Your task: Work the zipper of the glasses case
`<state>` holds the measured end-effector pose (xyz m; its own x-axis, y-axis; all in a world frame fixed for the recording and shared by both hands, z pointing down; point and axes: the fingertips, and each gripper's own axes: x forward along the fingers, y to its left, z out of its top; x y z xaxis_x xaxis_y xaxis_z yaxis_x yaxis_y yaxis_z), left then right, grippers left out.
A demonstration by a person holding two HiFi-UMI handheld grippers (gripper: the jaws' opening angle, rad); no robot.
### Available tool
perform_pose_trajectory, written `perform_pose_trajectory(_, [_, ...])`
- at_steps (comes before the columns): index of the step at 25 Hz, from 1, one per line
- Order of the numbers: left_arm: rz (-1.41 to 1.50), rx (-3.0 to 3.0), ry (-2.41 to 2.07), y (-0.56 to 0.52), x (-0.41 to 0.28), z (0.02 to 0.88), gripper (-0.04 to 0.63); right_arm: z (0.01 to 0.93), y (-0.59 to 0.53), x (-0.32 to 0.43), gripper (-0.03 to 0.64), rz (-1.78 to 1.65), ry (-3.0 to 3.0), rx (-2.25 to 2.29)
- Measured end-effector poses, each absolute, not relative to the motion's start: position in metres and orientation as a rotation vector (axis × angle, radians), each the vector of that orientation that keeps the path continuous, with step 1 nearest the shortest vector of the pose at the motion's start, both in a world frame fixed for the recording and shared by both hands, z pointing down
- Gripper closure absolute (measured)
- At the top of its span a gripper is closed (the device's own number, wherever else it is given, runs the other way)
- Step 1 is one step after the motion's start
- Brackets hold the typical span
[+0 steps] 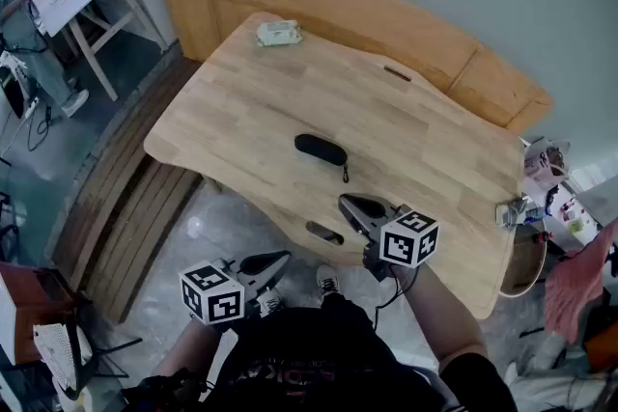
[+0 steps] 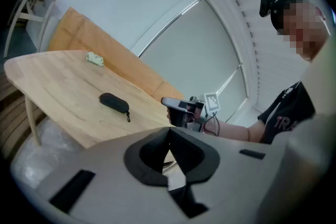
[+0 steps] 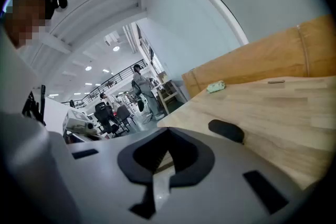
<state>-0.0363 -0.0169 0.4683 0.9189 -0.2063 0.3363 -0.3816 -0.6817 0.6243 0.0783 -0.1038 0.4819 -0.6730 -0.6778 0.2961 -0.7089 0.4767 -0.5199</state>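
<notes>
One blk glasses case [image 1: 321, 150]; shirt [image 2: 287, 110] "TR"

Even daylight, soft shadows, fisheye-warped, dark-vignetted edges

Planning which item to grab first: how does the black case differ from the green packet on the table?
The case is black and oblong; the packet is pale green and squarish. The case lies near the middle of the table, the packet at its far end. The case trails a pull tab; the packet shows none. Both lie flat on the wood.
</notes>
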Motion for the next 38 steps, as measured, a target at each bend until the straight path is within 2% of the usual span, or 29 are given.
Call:
perform_pose_trajectory(17, [0.323,2.379,-0.243,0.006,-0.04,0.451,0.584,0.443,0.002,-0.008,0.601,1.23,-2.781,1.19])
perform_pose_trajectory(38, [0.36,2.405,-0.215,0.009,-0.045,0.45,0.584,0.441,0.013,-0.018,0.603,1.209,-2.786,1.238])
